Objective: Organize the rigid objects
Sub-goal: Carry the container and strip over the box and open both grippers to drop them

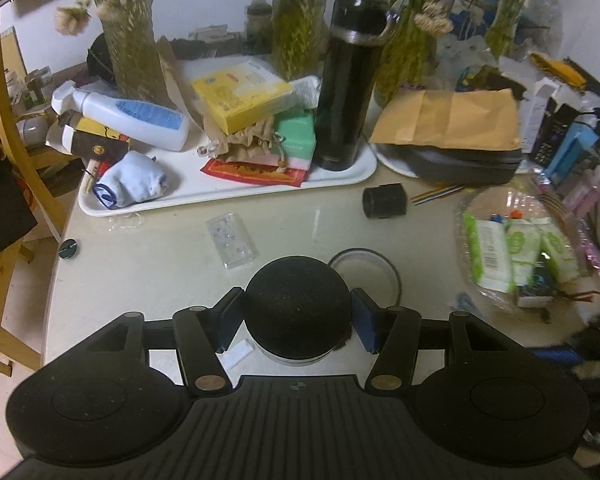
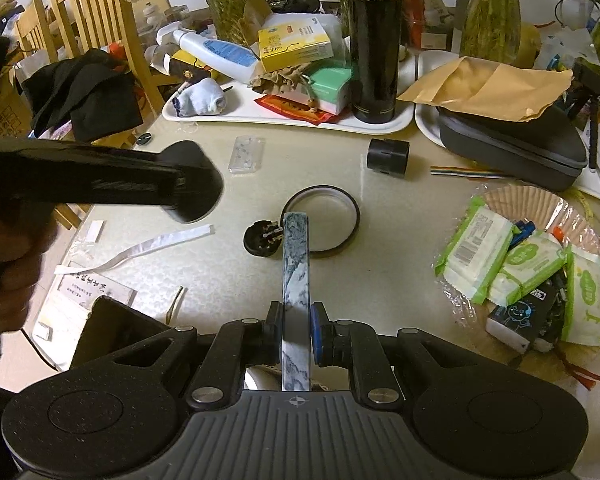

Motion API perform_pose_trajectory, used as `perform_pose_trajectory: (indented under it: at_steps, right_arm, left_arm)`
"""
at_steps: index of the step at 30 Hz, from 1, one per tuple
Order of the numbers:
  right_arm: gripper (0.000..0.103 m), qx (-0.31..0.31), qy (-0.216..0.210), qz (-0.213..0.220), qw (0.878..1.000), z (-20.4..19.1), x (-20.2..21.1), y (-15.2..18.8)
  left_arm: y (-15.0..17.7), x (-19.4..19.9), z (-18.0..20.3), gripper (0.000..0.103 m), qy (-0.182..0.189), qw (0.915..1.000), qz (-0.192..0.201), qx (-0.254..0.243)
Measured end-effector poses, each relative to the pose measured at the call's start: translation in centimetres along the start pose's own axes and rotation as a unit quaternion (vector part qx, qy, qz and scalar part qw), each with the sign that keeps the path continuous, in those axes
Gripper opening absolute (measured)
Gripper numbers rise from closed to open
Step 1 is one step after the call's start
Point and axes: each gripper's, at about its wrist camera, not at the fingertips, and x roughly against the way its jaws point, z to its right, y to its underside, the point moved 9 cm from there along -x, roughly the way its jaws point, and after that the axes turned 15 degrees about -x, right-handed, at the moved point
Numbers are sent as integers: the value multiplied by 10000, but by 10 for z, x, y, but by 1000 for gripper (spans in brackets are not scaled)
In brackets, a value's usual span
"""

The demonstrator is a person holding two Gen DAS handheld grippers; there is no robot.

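Currently held, item one: black round-topped object [image 1: 298, 312] with a pale band at its base, lower centre of the left wrist view, gripped between the pads of the left tool [image 1: 298, 322], jaws part-way apart and pressing on its sides. What lies beneath it is hidden, so I cannot say whether it is off the worktop [image 1: 160, 264].

Item two: long marbled grey-white bar [image 2: 296, 280], centre of the right wrist view, clamped near its lower end by the right tool [image 2: 296, 334], jaws closed narrow on it. Its far end points toward a shallow round tin [image 2: 324, 224], dark-rimmed and apparently empty; whether bar and tin touch is unclear. A small black plug-like piece [image 2: 262, 238] lies just left of the bar.

Step in hand, as judged: both pieces are gripped and no destination is reached. Next move calls for picking a free spot in a container and carrying each piece there without knocking neighbours.

Containers:
- White tray [image 1: 220, 196], upper left of the left wrist view: tall black flask [image 1: 350, 80], white lotion bottle [image 1: 136, 118], yellow box [image 1: 240, 92], green box [image 1: 296, 136], rolled sock [image 1: 136, 180], red packet [image 1: 256, 172]. Crowded; bare strip along the near edge.
- Second tray [image 2: 426, 120], upper right of the right wrist view: grey zip case [image 2: 512, 144] under a brown envelope [image 2: 488, 84].
- Pleated dish [image 2: 540, 200], right: green-and-white wipe packs [image 2: 476, 248], small boxes.

Loose on the worktop: black cylinder [image 2: 388, 156], clear plastic case [image 2: 246, 154].
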Motion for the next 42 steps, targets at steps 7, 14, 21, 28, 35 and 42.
perform_pose_trajectory:
  at_steps: [7, 14, 21, 28, 35, 42]
  right_arm:
    - [17, 25, -108, 68, 9999, -7, 8, 1]
    - [17, -7, -293, 148, 9995, -15, 22, 7]
    - [17, -102, -359, 178, 9991, -18, 31, 18]
    - [17, -197, -410, 154, 9988, -23, 34, 33]
    - [17, -382, -340, 195, 9985, -17, 40, 44]
    - [17, -499, -305, 143, 9982, -13, 43, 59]
  left_arm:
    - [14, 37, 8, 56, 30, 9998, 146, -154]
    - [37, 66, 25, 56, 152, 9990, 208, -363]
    - [49, 75, 35, 56, 240, 9985, 179, -464]
    - [63, 65, 47, 56, 298, 9976, -60, -619]
    - [76, 63, 49, 56, 378, 9966, -213, -699]
    - [92, 58, 51, 56, 469, 9948, -408, -802]
